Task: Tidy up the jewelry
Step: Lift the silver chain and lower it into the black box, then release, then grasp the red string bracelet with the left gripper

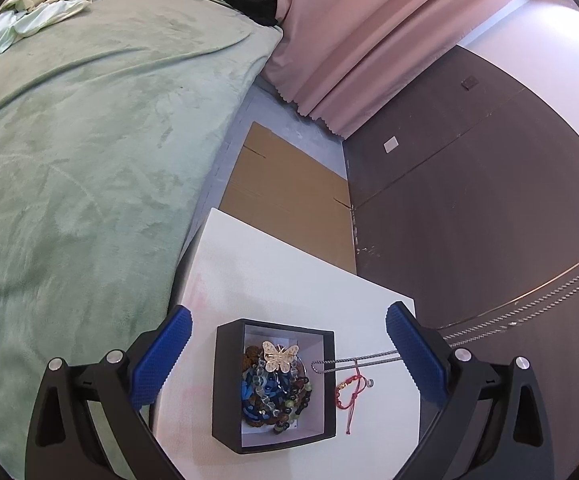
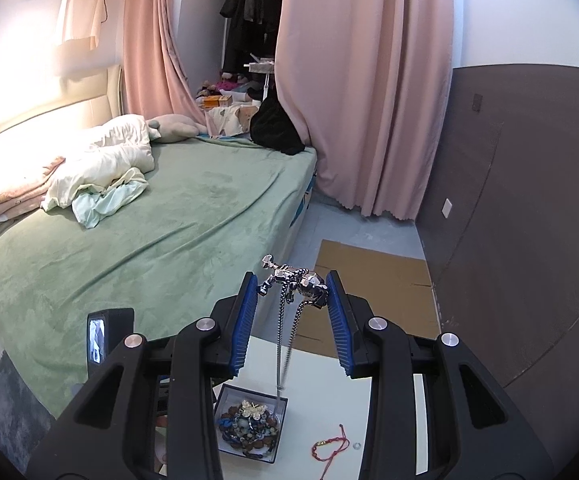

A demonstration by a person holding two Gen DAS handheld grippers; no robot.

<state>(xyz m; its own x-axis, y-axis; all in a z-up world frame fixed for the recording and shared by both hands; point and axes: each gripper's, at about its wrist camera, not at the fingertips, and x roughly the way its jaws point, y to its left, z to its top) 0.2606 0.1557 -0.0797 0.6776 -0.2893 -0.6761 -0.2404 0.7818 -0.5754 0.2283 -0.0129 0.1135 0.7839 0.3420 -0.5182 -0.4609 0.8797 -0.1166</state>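
A black box point(image 1: 225, 380) with a white inside stands on a white table point(image 1: 273, 276). It holds several beaded bracelets and a gold butterfly brooch point(image 1: 278, 355). My left gripper point(image 1: 287, 356) is open above it, its blue pads wide on either side. My right gripper point(image 2: 291, 286) is shut on a silver pendant necklace point(image 2: 297, 278); its chain point(image 2: 285, 344) hangs down to the box's right edge point(image 2: 279, 400) and shows in the left wrist view point(image 1: 353, 362). A red cord bracelet point(image 1: 349, 390) and a small ring point(image 1: 370, 381) lie right of the box.
A bed with a green blanket point(image 1: 89, 152) runs along the table's left side. Flat cardboard point(image 1: 289, 188) lies on the floor beyond the table. A dark wall panel point(image 1: 469, 184) and pink curtains point(image 1: 361, 40) are to the right and behind.
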